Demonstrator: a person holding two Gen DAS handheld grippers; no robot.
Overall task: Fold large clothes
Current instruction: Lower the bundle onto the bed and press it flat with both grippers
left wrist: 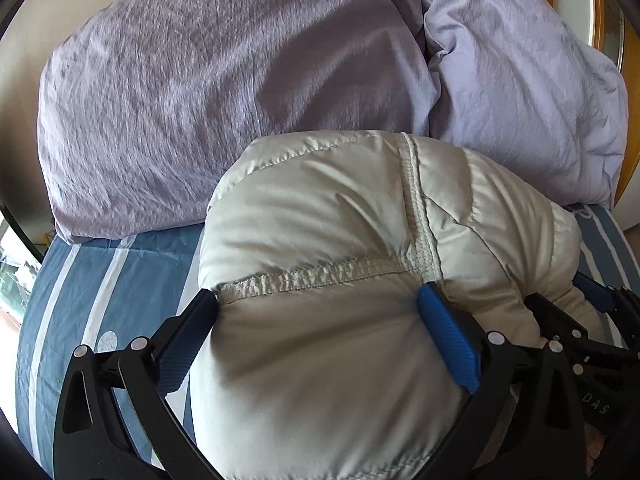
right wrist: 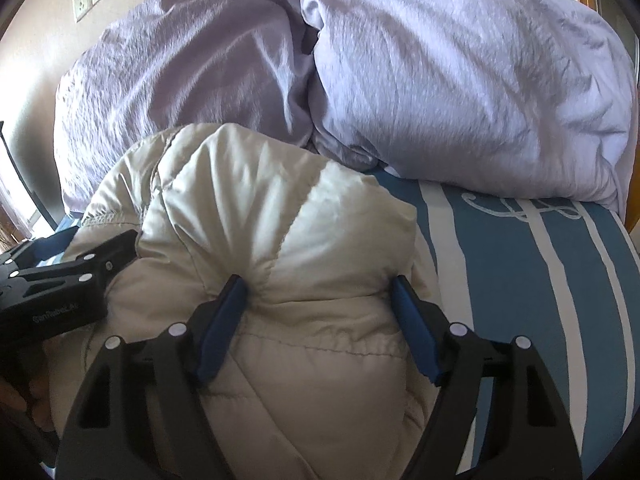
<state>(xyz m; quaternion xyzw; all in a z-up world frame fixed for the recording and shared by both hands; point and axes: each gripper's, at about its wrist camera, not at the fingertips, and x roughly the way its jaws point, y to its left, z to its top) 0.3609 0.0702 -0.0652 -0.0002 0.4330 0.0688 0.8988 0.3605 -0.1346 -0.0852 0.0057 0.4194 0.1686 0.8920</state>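
A puffy cream down jacket (left wrist: pixel 320 208) (right wrist: pixel 280 208) lies bunched on the blue striped bed sheet (left wrist: pixel 80 280) (right wrist: pixel 520 280). My left gripper (left wrist: pixel 319 294) straddles its left part with jaws spread very wide. The padding bulges between the fingers and brushes both pads, and a stitched seam runs across the gap. My right gripper (right wrist: pixel 317 280) grips the jacket's right part. Its blue pads dent the fabric, which puckers around the left pad. Each gripper shows at the edge of the other's view: the right gripper (left wrist: pixel 592 300) and the left gripper (right wrist: pixel 112 256).
A rumpled lilac duvet (left wrist: pixel 200 80) (right wrist: pixel 440 80) is piled just behind the jacket, across the bed's far side. Wall sockets (right wrist: pixel 82 2) sit on the beige wall at back left. A wooden bed frame (left wrist: pixel 632 80) borders the right. Bare sheet shows on either side of the jacket.
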